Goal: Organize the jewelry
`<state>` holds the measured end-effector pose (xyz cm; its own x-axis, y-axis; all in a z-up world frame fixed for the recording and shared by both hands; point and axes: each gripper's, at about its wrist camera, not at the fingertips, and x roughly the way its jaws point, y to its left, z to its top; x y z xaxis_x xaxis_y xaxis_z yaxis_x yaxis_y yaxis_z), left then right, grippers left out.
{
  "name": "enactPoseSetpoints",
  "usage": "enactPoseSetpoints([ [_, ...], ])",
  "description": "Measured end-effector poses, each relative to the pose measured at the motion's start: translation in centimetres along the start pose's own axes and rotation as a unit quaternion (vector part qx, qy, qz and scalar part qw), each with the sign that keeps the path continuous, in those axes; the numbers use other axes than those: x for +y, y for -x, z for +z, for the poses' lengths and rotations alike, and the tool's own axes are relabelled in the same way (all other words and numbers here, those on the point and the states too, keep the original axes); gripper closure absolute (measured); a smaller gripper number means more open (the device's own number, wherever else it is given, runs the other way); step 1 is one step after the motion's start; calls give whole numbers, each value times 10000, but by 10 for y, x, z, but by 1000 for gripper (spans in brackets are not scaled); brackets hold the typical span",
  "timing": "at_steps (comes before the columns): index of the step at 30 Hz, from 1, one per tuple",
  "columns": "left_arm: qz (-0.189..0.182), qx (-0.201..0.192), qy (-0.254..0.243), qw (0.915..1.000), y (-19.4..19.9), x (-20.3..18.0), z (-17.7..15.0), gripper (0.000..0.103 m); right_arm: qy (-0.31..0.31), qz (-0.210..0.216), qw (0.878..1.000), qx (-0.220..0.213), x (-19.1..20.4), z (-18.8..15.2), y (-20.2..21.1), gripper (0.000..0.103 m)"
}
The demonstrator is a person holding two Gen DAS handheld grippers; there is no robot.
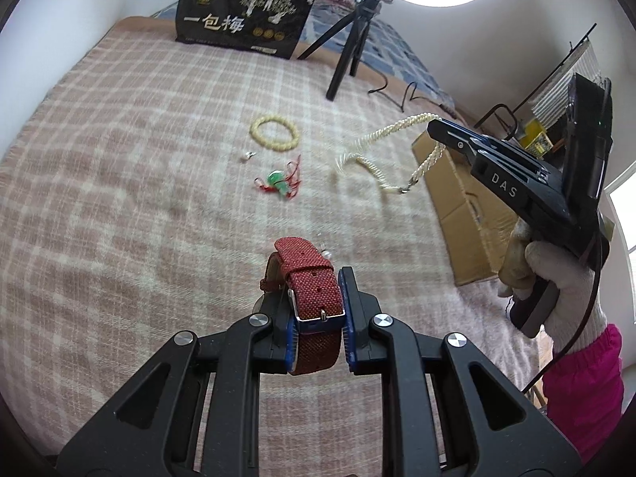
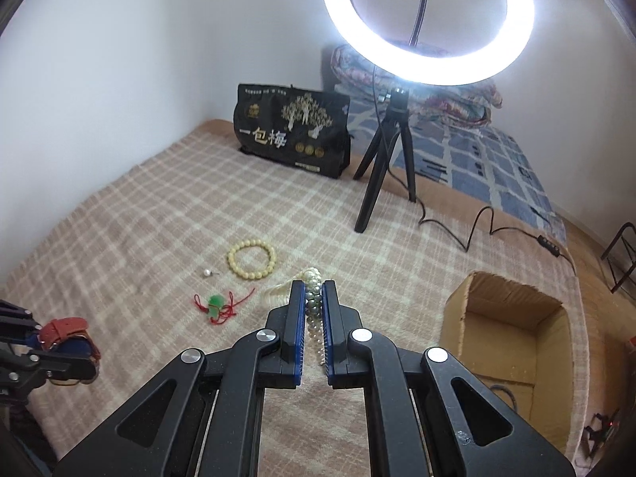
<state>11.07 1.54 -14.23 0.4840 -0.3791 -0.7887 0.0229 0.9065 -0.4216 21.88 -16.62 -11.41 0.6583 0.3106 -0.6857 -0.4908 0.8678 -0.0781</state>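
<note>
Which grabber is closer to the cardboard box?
The right gripper. Holding the pearl necklace, it hangs above the blanket beside the cardboard box. The left gripper, clamped on the red watch strap, is farther away across the blanket.

The watch (image 1: 314,298) face is hidden behind its red strap.

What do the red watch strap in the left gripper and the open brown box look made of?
Red watch strap: seemingly woven fabric, matte, with a visible dotted weave and a shiny metal buckle. Open brown box: corrugated cardboard, dull, with rough torn flap edges.
</note>
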Motion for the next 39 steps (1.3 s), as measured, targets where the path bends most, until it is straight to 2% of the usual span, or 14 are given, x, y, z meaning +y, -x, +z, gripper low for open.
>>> enactPoseSetpoints([
  [9, -165, -175, -155, 9996, 8, -25, 5, 86, -145, -159, 9991, -365, -8, 6, 33, 97],
  [20, -358, -203, -375, 9984, 2, -58, 7, 86, -415, -404, 9954, -765, -34, 7, 73, 97],
  [30, -525, -210, -667, 9962, -7, -97, 10, 86, -792, -642, 9869, -1247, -68, 6, 119, 97],
  [39, -755, -189, -931, 9926, -17, -140, 16, 86, -989, -924, 9797, -1478, -95, 3, 137, 97],
])
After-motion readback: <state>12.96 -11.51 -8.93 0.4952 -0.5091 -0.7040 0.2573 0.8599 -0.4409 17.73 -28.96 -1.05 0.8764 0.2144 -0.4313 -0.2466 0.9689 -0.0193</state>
